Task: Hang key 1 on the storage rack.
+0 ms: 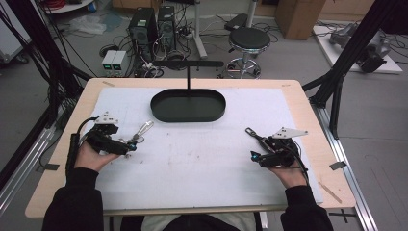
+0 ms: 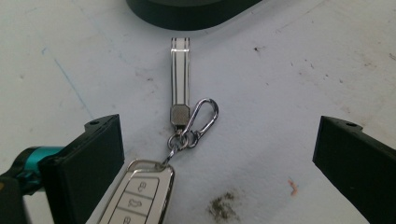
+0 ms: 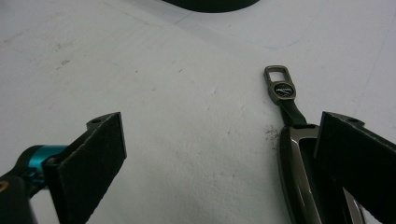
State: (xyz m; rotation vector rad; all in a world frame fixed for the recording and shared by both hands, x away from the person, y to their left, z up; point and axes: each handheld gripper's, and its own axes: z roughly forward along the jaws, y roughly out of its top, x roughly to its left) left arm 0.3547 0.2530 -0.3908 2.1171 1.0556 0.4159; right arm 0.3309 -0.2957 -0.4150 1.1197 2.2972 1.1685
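A white key fob (image 2: 140,196) lies on the white mat, with a silver carabiner (image 2: 203,116) and a striped silver strap (image 2: 180,70) stretching away from it. My left gripper (image 2: 217,158) is open, the fob's top sitting low between its jaws, nearer the left one. In the high view this keychain (image 1: 143,130) lies just ahead of the left gripper (image 1: 129,144). A dark key fob (image 3: 299,177) with a bronze clasp (image 3: 280,86) lies against the right jaw of my open right gripper (image 3: 219,158). In the high view the dark fob (image 1: 254,134) is by the right gripper (image 1: 260,150).
A black oval tray (image 1: 187,107) stands at the mat's back centre, its rim showing in the left gripper view (image 2: 187,11) and the right gripper view (image 3: 210,3). A black post (image 1: 188,77) rises behind it. The wooden table edge (image 1: 317,144) borders the mat.
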